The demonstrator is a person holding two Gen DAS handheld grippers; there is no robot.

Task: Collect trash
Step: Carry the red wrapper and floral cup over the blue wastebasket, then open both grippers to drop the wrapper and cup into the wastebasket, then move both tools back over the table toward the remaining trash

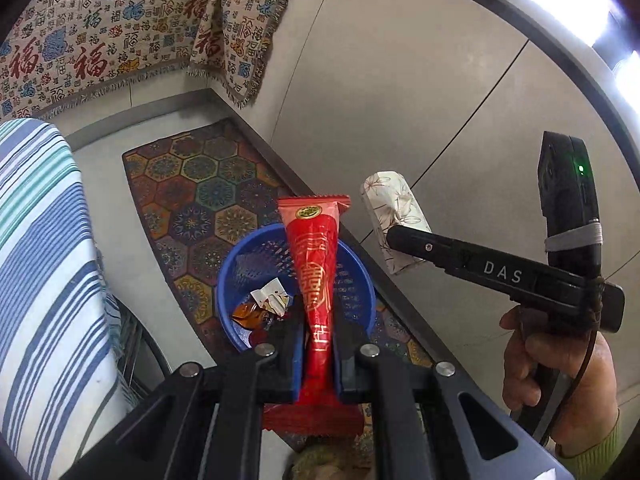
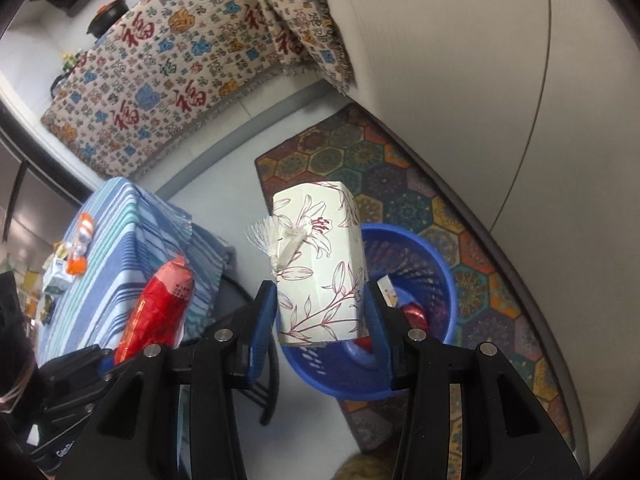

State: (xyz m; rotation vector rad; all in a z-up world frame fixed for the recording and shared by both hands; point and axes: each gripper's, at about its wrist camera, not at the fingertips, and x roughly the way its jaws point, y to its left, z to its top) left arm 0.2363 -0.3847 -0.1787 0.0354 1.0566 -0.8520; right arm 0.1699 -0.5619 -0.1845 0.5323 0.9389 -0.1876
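1. My left gripper (image 1: 316, 354) is clamped on a red cone-shaped wrapper (image 1: 314, 272), held over the blue basket (image 1: 228, 276).
2. My right gripper (image 2: 320, 320) pinches a flower-printed box (image 2: 320, 264) between its blue pads (image 2: 262, 320), above the same basket.
3. Scraps of wrapper (image 1: 270, 300) lie inside the basket.
4. The basket stands on a hexagon-patterned mat (image 1: 192, 184).
5. Striped cloth (image 2: 120, 240) lies to the left; patterned sofa cover (image 2: 160, 80) beyond.

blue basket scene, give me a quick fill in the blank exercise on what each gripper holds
The left gripper is shut on a ___ cone wrapper.
The right gripper is shut on a floral ___.
The basket on the patterned mat is ___ in colour.

Missing words: red; box; blue
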